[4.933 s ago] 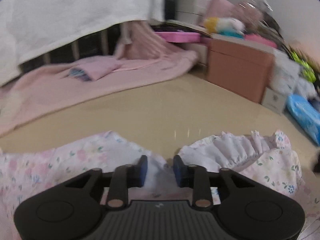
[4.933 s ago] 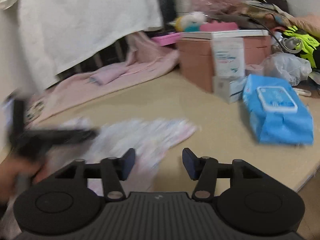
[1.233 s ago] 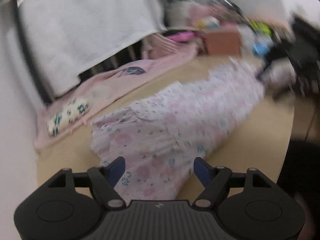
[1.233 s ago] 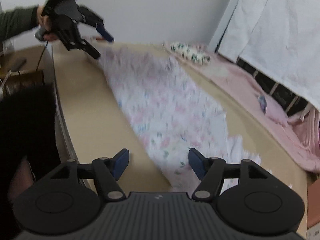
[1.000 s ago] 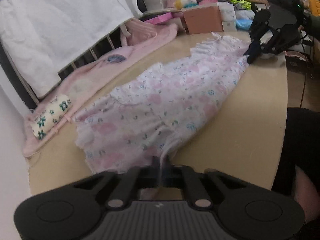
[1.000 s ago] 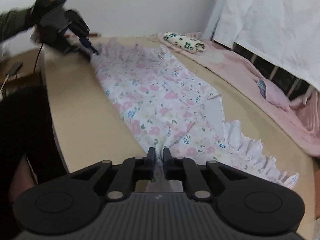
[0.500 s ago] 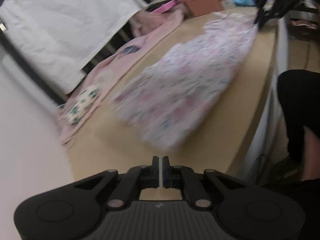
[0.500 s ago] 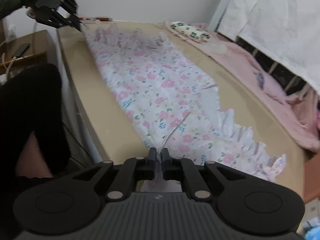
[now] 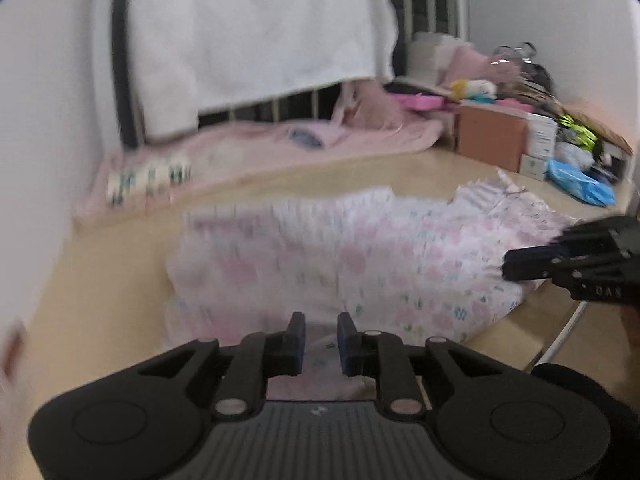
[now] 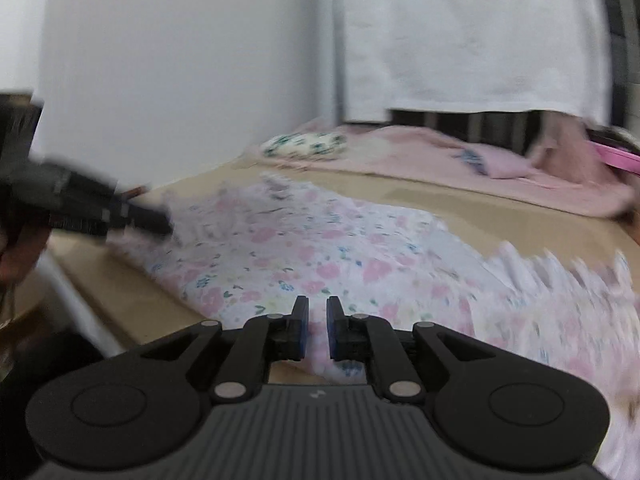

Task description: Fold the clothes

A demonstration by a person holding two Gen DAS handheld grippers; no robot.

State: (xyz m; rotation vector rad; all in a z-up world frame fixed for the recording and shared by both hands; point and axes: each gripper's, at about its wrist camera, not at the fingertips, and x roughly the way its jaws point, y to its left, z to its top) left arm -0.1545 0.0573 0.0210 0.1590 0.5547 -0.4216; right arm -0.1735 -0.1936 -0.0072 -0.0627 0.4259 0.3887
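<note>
On the tan table lies the floral garment, spread lengthwise and blurred by motion, its ruffled end toward the brown box. Left gripper: jaws opening, a small gap between the blue pads, garment's near edge between them and apparently no longer pinched. Right gripper: fingers nearly together with a narrow gap, cloth lying between and beneath them; whether it is gripped cannot be told. Beyond the garment, a pink blanket and a white sheet hanging over a dark rail.
</note>
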